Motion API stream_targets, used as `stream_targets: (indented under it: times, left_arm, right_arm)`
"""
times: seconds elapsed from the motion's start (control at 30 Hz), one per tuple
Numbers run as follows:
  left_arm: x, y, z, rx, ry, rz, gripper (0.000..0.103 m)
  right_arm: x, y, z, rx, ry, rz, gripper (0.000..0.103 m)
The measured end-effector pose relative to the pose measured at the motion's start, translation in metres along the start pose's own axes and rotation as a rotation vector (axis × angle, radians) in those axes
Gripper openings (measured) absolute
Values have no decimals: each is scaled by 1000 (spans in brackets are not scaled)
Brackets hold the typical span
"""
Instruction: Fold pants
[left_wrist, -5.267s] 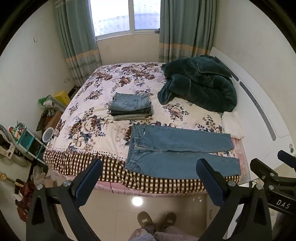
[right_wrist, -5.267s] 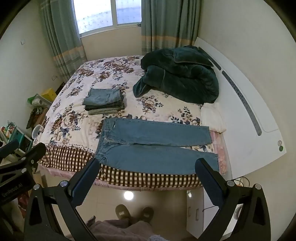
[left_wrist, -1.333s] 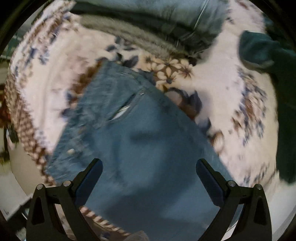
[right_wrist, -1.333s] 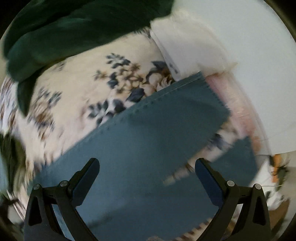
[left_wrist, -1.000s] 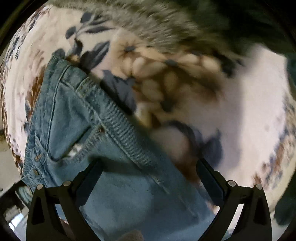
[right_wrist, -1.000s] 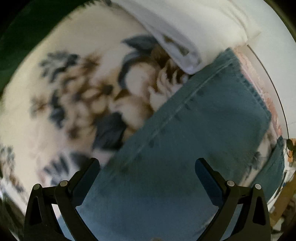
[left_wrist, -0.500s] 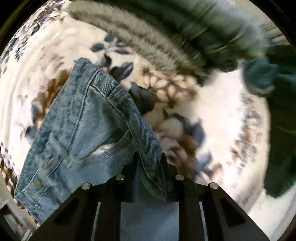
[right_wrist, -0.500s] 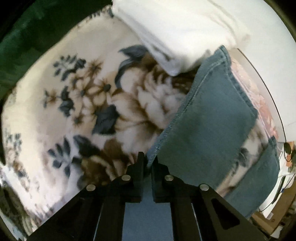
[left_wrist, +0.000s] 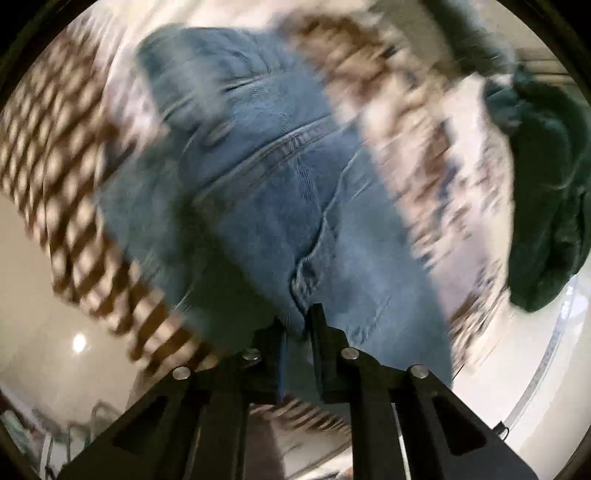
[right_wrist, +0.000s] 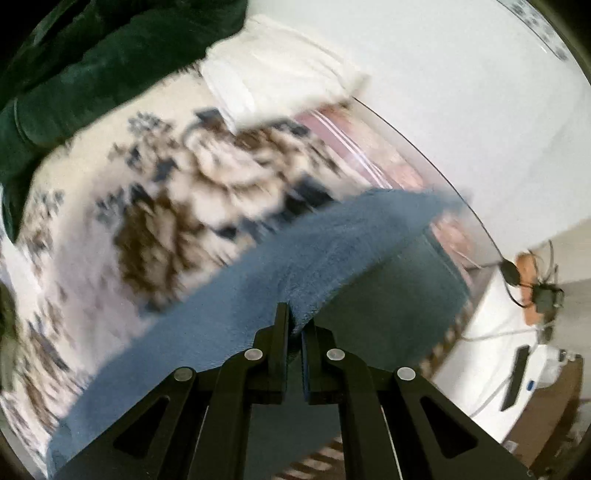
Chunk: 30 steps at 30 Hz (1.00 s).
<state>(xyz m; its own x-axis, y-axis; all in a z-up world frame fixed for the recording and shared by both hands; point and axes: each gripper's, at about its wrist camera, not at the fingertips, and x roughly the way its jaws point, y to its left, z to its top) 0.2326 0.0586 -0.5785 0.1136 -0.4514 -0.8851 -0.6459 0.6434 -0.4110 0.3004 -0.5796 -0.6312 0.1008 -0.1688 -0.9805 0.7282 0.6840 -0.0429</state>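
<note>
Lifted since half a second ago, jeans (left_wrist: 280, 192) hang clamped by both left gripper (left_wrist: 301, 326) and right gripper (right_wrist: 293, 328) above bed (right_wrist: 155, 206).

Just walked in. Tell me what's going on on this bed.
A person with a gripper in each hand is folding jeans on the bed. The left gripper is shut on the waist end, the right gripper on a leg edge, lifting it over the other leg. Both views are blurred. A green blanket and white pillow lie beyond.
</note>
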Motion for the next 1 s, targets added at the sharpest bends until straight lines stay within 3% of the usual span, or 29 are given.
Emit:
stream_targets:
  times: [0.07, 0.13, 0.17, 0.2, 0.23, 0.27, 0.33, 0.4, 0.57, 0.67, 0.7, 0.77, 0.8, 0.9, 1.0]
  left_arm:
    - [16, 22, -10, -2, 33, 38, 9]
    - [17, 36, -16, -18, 30, 28, 10]
    - [13, 39, -18, -23, 16, 28, 10]
    - [9, 42, -21, -27, 6, 21, 10]
    - [4, 44, -22, -34, -13, 7, 12]
    - [-3, 46, -23, -35, -48, 2, 14]
    - [-14, 46, -22, -18, -130, 12, 19]
    - [-18, 48, -22, -3, -199, 15, 25]
    - [10, 63, 6, -92, -214, 10, 25]
    - [25, 67, 18, -173, -196, 1, 24]
    - [27, 66, 21, -184, -199, 7, 24]
    - [27, 63, 17, -183, -229, 28, 3]
    - [23, 61, 12, -165, -264, 35, 2]
    - [4, 58, 3, -106, -363, 68, 1]
    - [-12, 70, -4, -121, -391, 67, 1]
  right_arm:
    - [20, -20, -19, -18, 47, -27, 5]
    - [46, -37, -33, -6, 101, -39, 7]
    - [59, -46, -38, 10, 139, -21, 11]
    - [71, -53, -42, 38, 186, 0, 23]
    - [79, -63, -49, 90, 220, 38, 32]
    - [80, -73, -54, 145, 214, 110, 34]
    - [77, -91, -64, 216, 189, 216, 47]
    - [76, -105, -72, 270, 177, 303, 51]
    - [92, -121, -70, 443, 187, 489, 57]
    - [110, -114, -65, 507, 178, 517, 57]
    - [112, -111, -63, 510, 165, 499, 54]
    - [108, -107, -61, 479, 125, 431, 12]
    - [106, -98, -55, 457, 123, 397, 1]
    - [79, -104, -54, 412, 74, 344, 1]
    - [53, -129, -57, 436, 51, 356, 0]
